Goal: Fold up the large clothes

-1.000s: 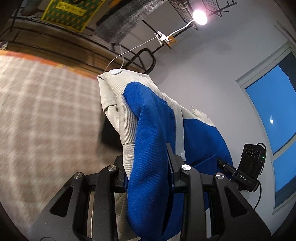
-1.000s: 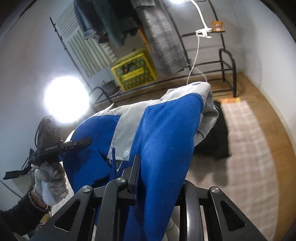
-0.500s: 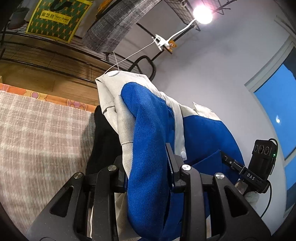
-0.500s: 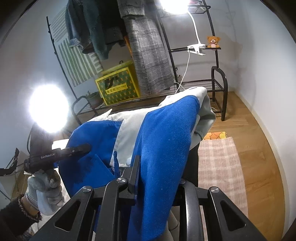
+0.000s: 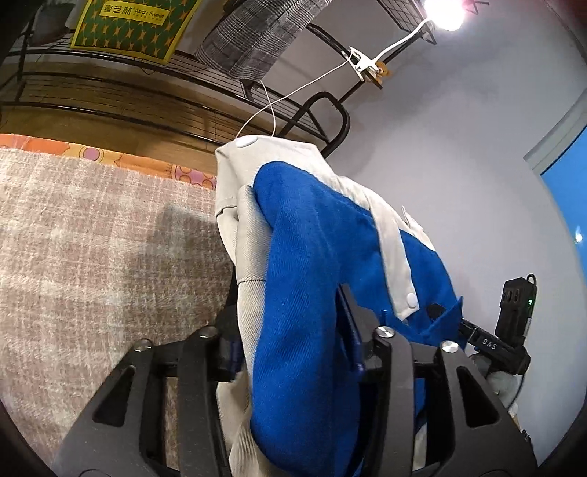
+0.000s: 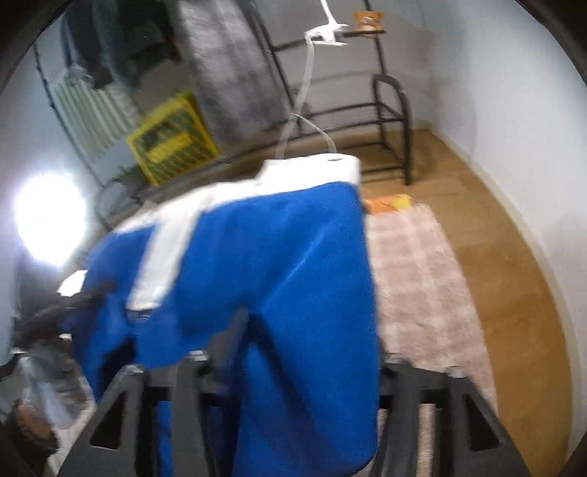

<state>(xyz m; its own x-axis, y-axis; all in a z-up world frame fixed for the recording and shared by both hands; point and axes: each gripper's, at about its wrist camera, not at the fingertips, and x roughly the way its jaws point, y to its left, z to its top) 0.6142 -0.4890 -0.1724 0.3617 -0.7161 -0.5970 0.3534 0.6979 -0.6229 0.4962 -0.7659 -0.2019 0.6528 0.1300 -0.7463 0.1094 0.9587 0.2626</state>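
A blue jacket [image 5: 304, 238] with pale grey panels and white snaps hangs bunched between both grippers, above a rug. In the left wrist view my left gripper [image 5: 290, 341] has the thick fold between its jaws; they are opening, but the cloth still fills the gap and touches both pads. The right wrist view is blurred. There the jacket [image 6: 279, 249] drapes through my right gripper [image 6: 308, 345], whose jaws are opening and stand wide, with the cloth loose between them. The other hand-held gripper [image 5: 491, 345] shows at the right edge of the left wrist view.
A beige checked rug [image 5: 91, 238] lies on the wooden floor [image 6: 495, 257], with an orange mat [image 5: 110, 157] at its far end. A black wire rack [image 5: 110, 91] with hanging clothes and a yellow crate [image 6: 172, 143] stands along the wall. A clip lamp [image 5: 440, 14] shines above.
Both grippers have sunk toward the rug with the jacket. The right gripper's jaws have spread much wider and the cloth sags through them. The left jaws have widened a little.
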